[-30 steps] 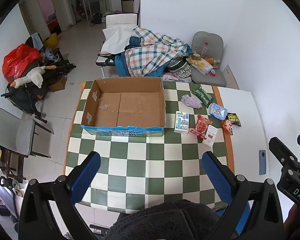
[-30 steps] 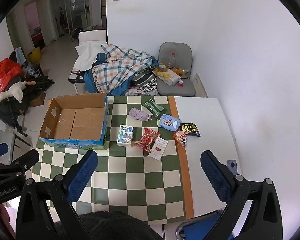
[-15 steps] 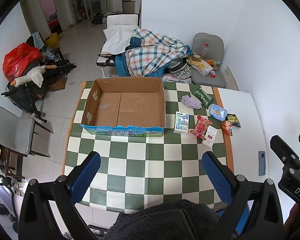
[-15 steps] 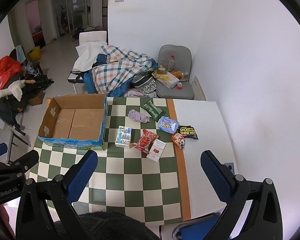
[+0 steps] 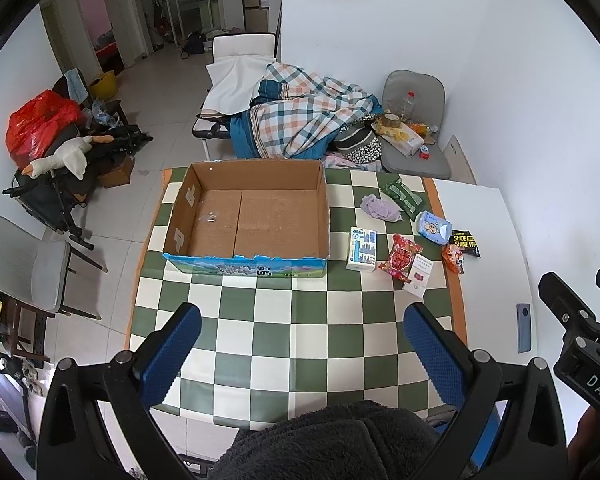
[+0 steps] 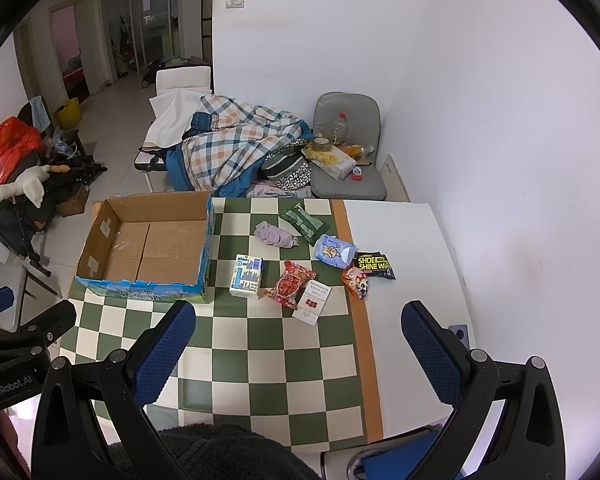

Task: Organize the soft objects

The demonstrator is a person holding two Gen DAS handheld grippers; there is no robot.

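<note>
An open, empty cardboard box (image 5: 252,216) (image 6: 148,248) stands on the green-and-white checked tablecloth (image 5: 292,332). To its right lie soft items: a lilac cloth (image 5: 380,208) (image 6: 276,236), a green packet (image 5: 403,196), a blue-white tissue pack (image 5: 362,248) (image 6: 247,275), a red snack bag (image 5: 401,257) (image 6: 290,285), a light-blue wipes pack (image 5: 433,227) and a black shoe-shine pack (image 6: 374,266). My left gripper (image 5: 300,348) and right gripper (image 6: 298,344) are both open and empty, high above the table's near edge.
A phone (image 5: 523,327) lies on the white table part at the right. A white card box (image 6: 312,302) lies by the snack bag. A grey chair (image 5: 24,268) stands left of the table. A bed with a plaid blanket (image 5: 300,120) and a cluttered chair (image 5: 414,132) stand behind.
Both cameras have drawn slightly up and back, so the table and items sit a little lower and smaller in view. Nothing on the table has moved.
</note>
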